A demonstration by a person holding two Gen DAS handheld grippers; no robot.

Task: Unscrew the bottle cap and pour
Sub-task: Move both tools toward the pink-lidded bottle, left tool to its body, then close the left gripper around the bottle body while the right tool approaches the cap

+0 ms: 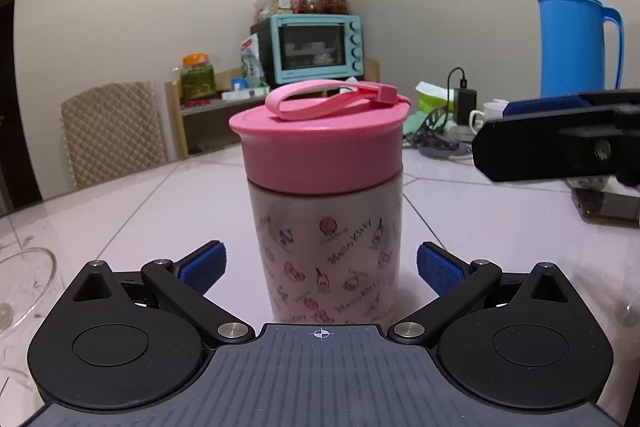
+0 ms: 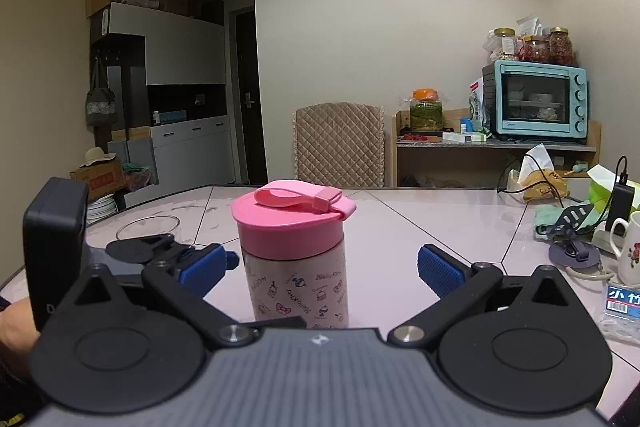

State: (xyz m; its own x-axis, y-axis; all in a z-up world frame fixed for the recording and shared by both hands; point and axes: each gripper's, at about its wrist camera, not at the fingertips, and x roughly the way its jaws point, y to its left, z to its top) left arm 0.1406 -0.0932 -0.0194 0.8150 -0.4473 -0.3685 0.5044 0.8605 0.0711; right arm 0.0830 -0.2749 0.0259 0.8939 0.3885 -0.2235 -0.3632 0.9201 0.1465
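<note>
Both claws, left gripper (image 1: 321, 265) and right gripper (image 2: 323, 269), gape released around the capped bottle (image 1: 328, 247) mid-table (image 1: 500, 223); clamping the right one too low risks tipping it.

Looks like a home dining room: tiled table (image 2: 440, 227), padded chair (image 2: 339, 143), teal oven (image 2: 536, 103) under food jars (image 2: 528, 47), blue thermos (image 1: 576, 31).
</note>
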